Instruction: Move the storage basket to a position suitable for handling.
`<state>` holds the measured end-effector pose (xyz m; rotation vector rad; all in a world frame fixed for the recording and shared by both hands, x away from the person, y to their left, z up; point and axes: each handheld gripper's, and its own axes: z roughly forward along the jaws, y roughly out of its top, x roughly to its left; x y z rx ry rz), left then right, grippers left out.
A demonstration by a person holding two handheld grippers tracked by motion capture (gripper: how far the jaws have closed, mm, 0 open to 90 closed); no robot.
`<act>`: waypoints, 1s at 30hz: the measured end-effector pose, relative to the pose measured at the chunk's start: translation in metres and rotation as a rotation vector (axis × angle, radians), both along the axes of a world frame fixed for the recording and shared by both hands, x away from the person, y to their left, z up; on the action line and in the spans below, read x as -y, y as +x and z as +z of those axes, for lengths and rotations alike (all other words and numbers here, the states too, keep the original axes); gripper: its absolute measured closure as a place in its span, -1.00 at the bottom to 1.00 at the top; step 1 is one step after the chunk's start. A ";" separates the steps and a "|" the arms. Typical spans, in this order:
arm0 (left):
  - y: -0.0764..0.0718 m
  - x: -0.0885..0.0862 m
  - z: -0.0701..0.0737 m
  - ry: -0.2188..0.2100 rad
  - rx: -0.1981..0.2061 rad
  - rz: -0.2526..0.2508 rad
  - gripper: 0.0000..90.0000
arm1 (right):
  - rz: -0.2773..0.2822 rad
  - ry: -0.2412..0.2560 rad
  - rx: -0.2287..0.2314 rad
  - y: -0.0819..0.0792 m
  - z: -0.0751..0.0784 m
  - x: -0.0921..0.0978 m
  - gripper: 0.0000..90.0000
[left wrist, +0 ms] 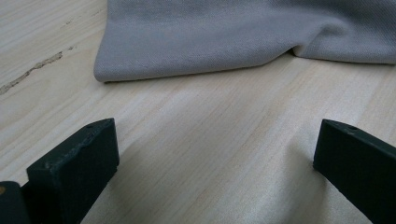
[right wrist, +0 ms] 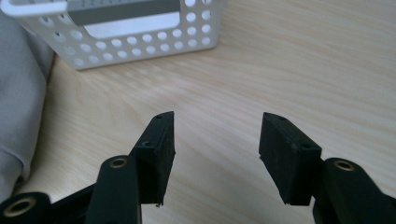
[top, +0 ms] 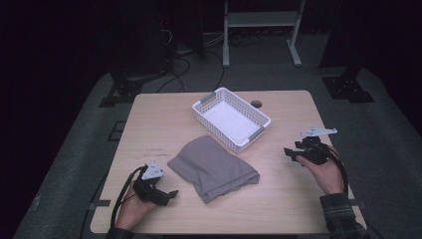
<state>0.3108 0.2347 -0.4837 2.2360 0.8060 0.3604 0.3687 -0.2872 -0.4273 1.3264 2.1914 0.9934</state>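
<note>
- Two grippers sit low at the near edge of the table (top: 149, 119), one either side of the cloth (top: 214, 167), and neither holds anything.
- Left gripper (top: 171, 193) lies near the cloth's near-left corner, jaws spread wide over bare wood; its own view shows that folded corner just ahead, not yet touched.
- Right gripper (top: 288, 152) hovers well apart from the cloth's right edge, jaws parted too; its own view shows grey fabric at the left margin and the basket (right wrist: 140, 51) beyond.
- Cloth: a grey, rumpled, loosely folded piece in the middle of the table, its far edge just beside the basket, seemingly touching the near wall.
- Step, as I judge it: the approach before a first grasp. Next, the left gripper would need to slide forward and close on the corner, pinching fabric clear of the wood.
- Basket (top: 231, 118): white, perforated, empty, set at an angle beyond the cloth.
- Surface: pale wood grain, with a faint scuff at the left and a round hole (top: 256, 104) near the far edge.
- Room: dark, grey carpet, cables and stand legs behind.
</note>
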 end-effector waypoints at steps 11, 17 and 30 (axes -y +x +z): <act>0.000 0.000 0.000 0.004 0.001 -0.004 -1.00 | 0.044 -0.004 0.017 0.019 0.024 -0.021 0.05; 0.000 0.000 0.000 0.001 -0.001 -0.001 -1.00 | 0.057 -0.005 0.023 0.030 0.033 -0.030 0.07; 0.000 0.000 0.000 -0.001 0.001 0.000 -1.00 | 0.074 0.002 0.020 0.067 0.046 -0.044 0.10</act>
